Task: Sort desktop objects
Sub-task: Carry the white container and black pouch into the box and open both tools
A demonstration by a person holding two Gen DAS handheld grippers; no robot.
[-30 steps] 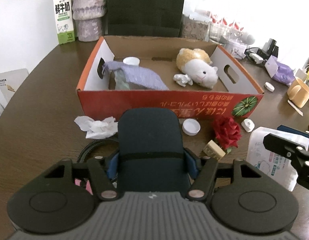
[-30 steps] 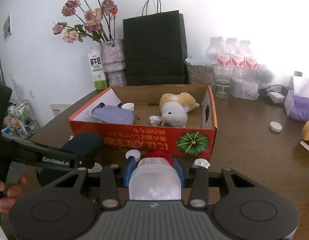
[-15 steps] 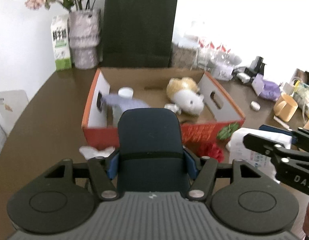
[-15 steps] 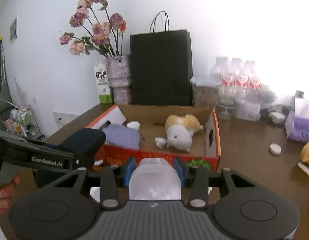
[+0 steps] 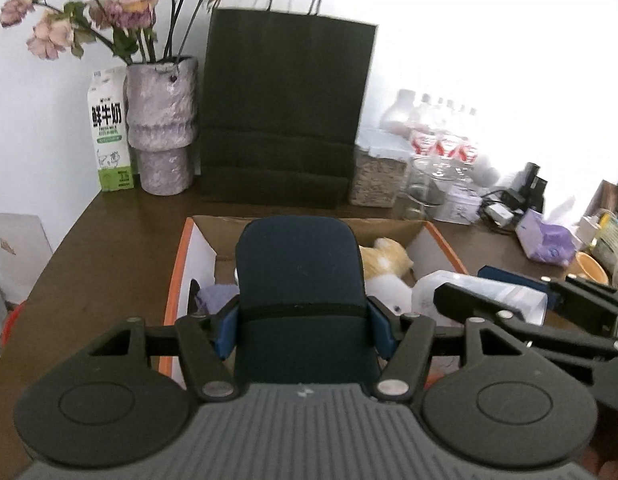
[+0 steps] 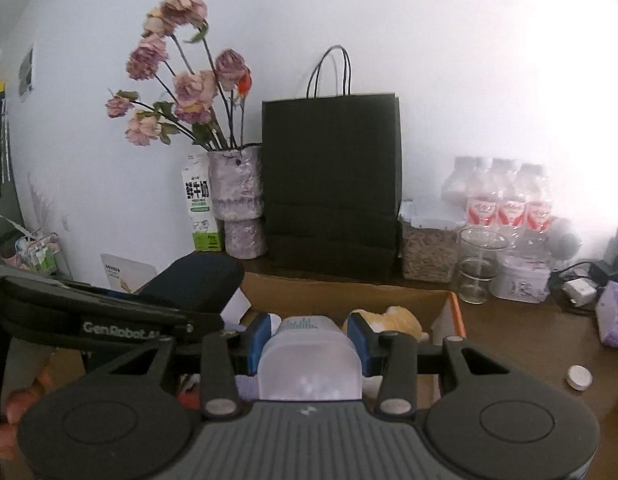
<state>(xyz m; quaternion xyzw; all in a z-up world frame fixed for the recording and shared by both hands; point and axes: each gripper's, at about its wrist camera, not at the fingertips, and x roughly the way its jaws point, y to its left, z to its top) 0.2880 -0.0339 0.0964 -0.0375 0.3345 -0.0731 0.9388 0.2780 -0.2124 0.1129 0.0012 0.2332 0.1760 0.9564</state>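
My left gripper [image 5: 301, 322] is shut on a dark blue case [image 5: 299, 272], its blue pads pressed on both sides. It hangs above the near wall of an orange cardboard box [image 5: 176, 280]. My right gripper [image 6: 308, 336] is shut on a white translucent pack [image 6: 309, 368], also over the box. In the left wrist view that pack [image 5: 481, 292] hovers at the right. Inside the box lie a yellow-and-white plush toy [image 5: 385, 266] and a purple cloth [image 5: 215, 294]. The right wrist view shows the blue case [image 6: 197, 280] at the left.
Behind the box stand a black paper bag [image 5: 285, 120], a vase of dried flowers [image 5: 163, 128] and a milk carton [image 5: 109, 132]. Bottles [image 6: 509, 200], a glass [image 6: 479, 264] and a purple tissue pack [image 5: 549, 240] crowd the right. A white cap [image 6: 579, 376] lies on the table.
Both grippers have risen and moved forward over the box with their loads. The crumpled tissue, red rose and white cap in front of the box have dropped out of view.
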